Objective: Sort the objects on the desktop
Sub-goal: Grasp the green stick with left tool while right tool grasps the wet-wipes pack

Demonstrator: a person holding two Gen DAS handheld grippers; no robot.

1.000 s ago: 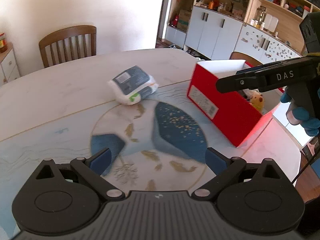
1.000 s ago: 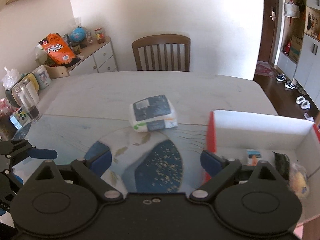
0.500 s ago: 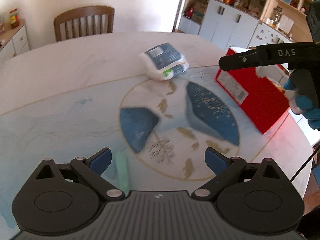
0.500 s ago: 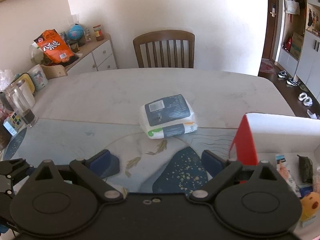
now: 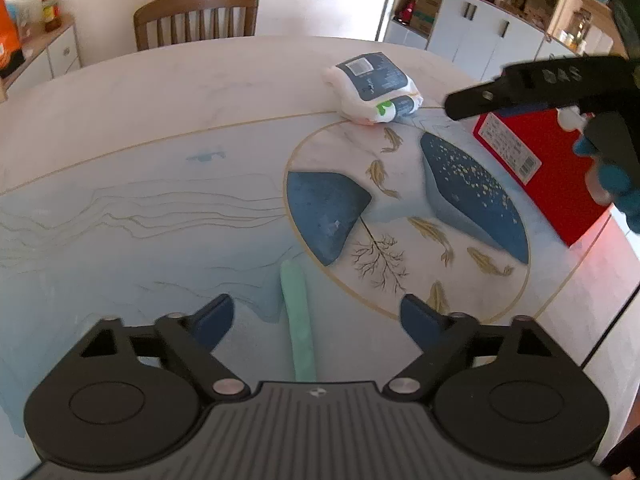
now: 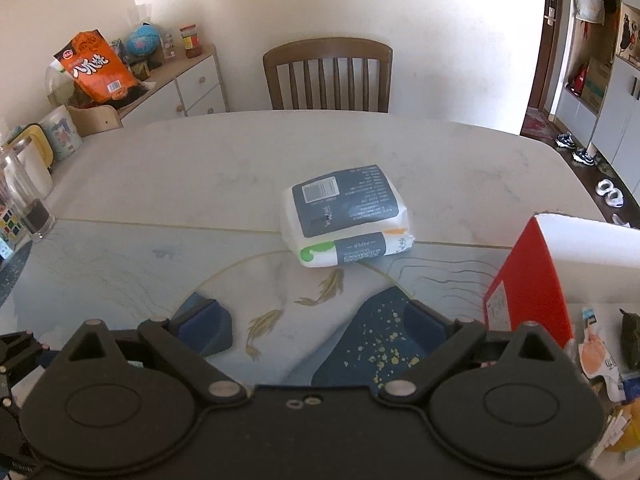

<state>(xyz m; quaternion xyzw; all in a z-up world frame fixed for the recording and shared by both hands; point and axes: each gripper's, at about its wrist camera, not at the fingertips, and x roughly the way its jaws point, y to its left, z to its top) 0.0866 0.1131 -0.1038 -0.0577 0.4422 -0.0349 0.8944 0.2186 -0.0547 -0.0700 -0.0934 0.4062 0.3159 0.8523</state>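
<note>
Standing at the right-hand edge of the table [image 6: 224, 168], the red box [image 6: 528, 280] is open at the top, with white inner walls; in the right wrist view its floor holds a small pile of things: a pale printed packet [image 6: 598, 354], a dark green object [image 6: 631, 344] at the frame's edge, and something yellow [image 6: 624, 432] lower down, too cut off to identify; from the left wrist view only the box's red outer side and its white label show, partly behind the right gripper [image 5: 480, 100] and the blue-gloved hand [image 5: 616, 176] that carries it.

The pack of tissues [image 6: 344, 216], white with a dark grey label and a green mark, lies on the table beyond the painted circle, well apart from the box and outside it; a wooden chair [image 6: 328, 74] stands behind the far side of the table.

The left gripper [image 5: 316, 318] hangs low over the near part of the table, its jaws standing wide but having just been closing; a pale green stick-like object [image 5: 298, 320] lies flat on the table between the fingers [image 5: 212, 318], and neither pad touches it.

The right gripper's jaws stand wide apart with only the table's fish and blue shapes between them, the tissue pack lying ahead of them.

On the sideboard [image 6: 172, 84] to the left stand an orange snack bag [image 6: 96, 66], a small globe [image 6: 142, 38] and a jar [image 6: 191, 42]; a glass jug [image 6: 24, 196] with dark liquid at its bottom stands at the table's left edge.
</note>
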